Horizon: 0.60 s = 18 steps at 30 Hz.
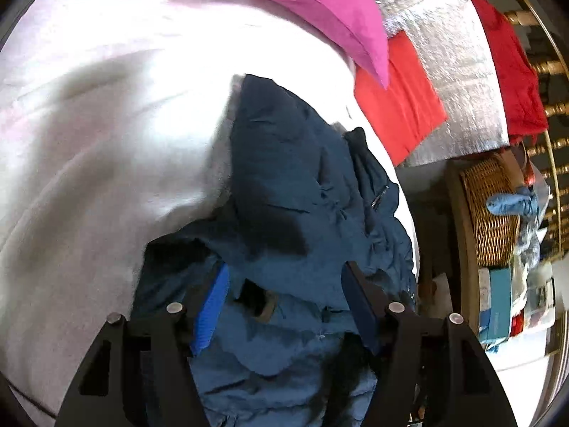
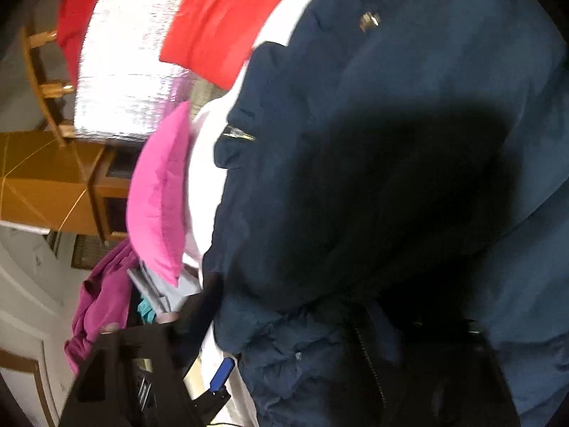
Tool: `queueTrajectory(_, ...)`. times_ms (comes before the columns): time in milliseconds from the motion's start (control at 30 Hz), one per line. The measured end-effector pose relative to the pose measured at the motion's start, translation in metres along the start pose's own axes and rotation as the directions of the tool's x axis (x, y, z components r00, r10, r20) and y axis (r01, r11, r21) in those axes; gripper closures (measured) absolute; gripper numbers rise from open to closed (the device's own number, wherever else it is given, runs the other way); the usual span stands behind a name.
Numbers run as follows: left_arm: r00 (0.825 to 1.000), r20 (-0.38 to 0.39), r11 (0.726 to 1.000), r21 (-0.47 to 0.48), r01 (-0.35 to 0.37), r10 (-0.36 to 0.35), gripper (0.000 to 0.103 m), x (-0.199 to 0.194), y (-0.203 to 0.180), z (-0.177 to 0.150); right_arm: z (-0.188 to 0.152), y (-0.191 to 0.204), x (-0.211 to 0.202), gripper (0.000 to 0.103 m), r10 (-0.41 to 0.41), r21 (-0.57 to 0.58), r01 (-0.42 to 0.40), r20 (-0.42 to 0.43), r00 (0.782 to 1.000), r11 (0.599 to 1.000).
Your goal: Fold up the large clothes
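Navy padded jacket (image 1: 284, 185) bunched on the white bed sheet (image 1: 106, 106) below the pink pillow (image 1: 320, 10), folds lying between the spread fingers of the left gripper (image 1: 284, 281); right gripper (image 2: 213, 373) half buried under it, state unclear.

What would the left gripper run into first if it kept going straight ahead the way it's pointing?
The navy jacket. Its fabric already bunches between the left gripper fingers, with the white bedding beyond, though depth is hard to judge.

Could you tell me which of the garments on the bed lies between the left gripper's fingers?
The navy jacket; the pink and red pieces lie farther off.
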<state>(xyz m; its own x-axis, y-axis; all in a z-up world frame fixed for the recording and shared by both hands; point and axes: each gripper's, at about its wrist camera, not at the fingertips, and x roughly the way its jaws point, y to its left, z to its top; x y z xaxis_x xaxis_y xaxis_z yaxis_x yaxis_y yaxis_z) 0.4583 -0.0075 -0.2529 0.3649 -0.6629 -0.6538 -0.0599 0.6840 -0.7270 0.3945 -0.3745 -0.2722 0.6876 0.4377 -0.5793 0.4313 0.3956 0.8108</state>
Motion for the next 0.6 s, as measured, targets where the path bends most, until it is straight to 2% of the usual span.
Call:
queueTrajectory(67, 1.0, -0.009, 1.0, 0.026, -0.012, 0.012, 0.059, 0.006, -0.004, -0.001, 0.0, 0.008, -0.009, 0.071, -0.029, -0.08, 0.032, 0.04, 0.999, 0.996)
queueTrajectory(133, 1.0, -0.007, 0.999, 0.041, -0.016, 0.016, 0.062, 0.007, -0.007, -0.002, -0.003, 0.024, -0.022, 0.077, -0.025, -0.177, 0.042, 0.093, 0.995, 0.983)
queueTrajectory(200, 1.0, -0.006, 0.998, 0.059, -0.022, 0.023, 0.062, 0.005, -0.011, -0.003, -0.006, 0.035, -0.033, 0.079, -0.005, -0.229, 0.034, 0.128, 0.992, 0.973)
queueTrajectory(233, 1.0, -0.006, 0.998, 0.063, -0.025, 0.026, 0.062, 0.003, -0.011, -0.003, -0.007, 0.037, -0.035, 0.079, 0.007, -0.241, 0.025, 0.129, 0.992, 0.97)
queueTrajectory(300, 0.998, -0.01, 0.996, 0.064, -0.053, 0.054, 0.062, 0.002, -0.011, -0.004, -0.007, 0.031, -0.031, 0.079, -0.023, -0.237, 0.048, 0.111, 0.994, 0.97)
queueTrajectory(400, 0.993, -0.014, 0.991, 0.078, -0.112, 0.113, 0.06, 0.002, -0.011, -0.004, -0.003, 0.008, -0.008, 0.079, -0.101, -0.178, 0.102, 0.017, 0.995, 0.979)
queueTrajectory(500, 0.99, -0.015, 0.986, 0.097, -0.136, 0.138, 0.058, -0.005, -0.011, -0.005, -0.003, -0.002, -0.012, 0.074, -0.042, -0.12, 0.04, -0.019, 0.999, 0.992)
queueTrajectory(533, 0.99, -0.009, 0.985, 0.105, -0.14, 0.142, 0.056, -0.008, -0.011, -0.005, -0.003, -0.002, -0.018, 0.066, -0.026, -0.114, 0.023, -0.029, 0.999, 0.993)
queueTrajectory(567, 0.989, -0.001, 0.983, 0.115, -0.145, 0.147, 0.053, -0.014, -0.012, -0.005, -0.004, -0.002, -0.024, 0.051, -0.016, -0.118, 0.012, -0.036, 0.999, 0.993)
queueTrajectory(600, 0.989, 0.008, 0.981, 0.126, -0.146, 0.146, 0.049, -0.019, -0.013, -0.004, -0.005, -0.001, -0.033, 0.043, -0.008, -0.131, 0.002, -0.04, 0.999, 0.991)
